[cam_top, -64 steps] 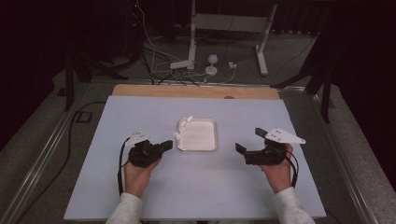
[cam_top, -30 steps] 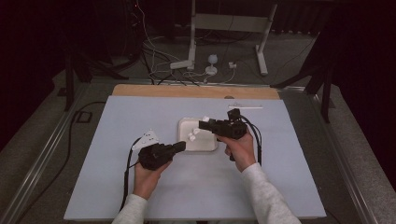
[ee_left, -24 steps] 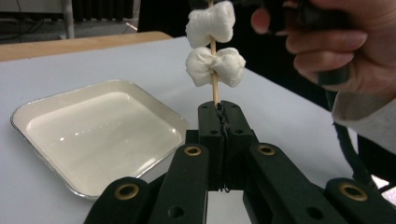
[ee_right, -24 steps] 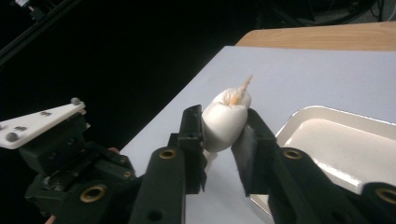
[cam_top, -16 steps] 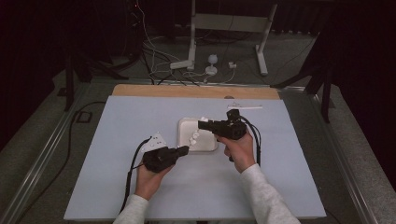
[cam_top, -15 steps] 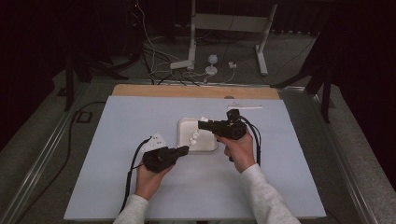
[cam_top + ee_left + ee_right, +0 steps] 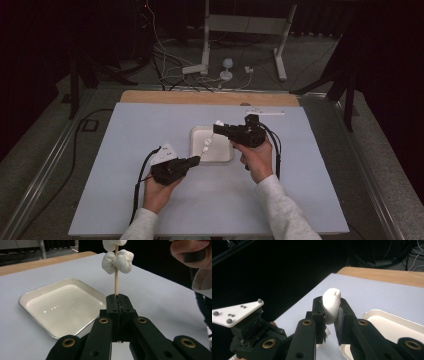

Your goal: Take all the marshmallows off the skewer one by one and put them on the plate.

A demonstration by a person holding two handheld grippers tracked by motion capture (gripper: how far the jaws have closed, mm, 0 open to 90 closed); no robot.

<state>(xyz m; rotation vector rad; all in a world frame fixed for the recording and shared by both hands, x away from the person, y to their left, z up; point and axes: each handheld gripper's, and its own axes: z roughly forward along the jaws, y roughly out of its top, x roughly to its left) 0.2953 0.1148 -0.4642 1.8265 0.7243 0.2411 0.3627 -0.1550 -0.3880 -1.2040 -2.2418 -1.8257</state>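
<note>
Since half a second ago, little has been shifted: the right gripper (image 7: 218,126) is still held over the shallow white square tray (image 7: 197,134) on the pale blue table (image 7: 300,165). A puffy white marshmallow (image 7: 331,305) is clamped between its jaws, with the skewer tip seen poking through its top. The thin wooden skewer (image 7: 116,277), its long axis upright, is gripped at its lower end by the closed jaws of the left gripper (image 7: 117,298); a second lumpy marshmallow (image 7: 117,261) is threaded lower down.
</note>
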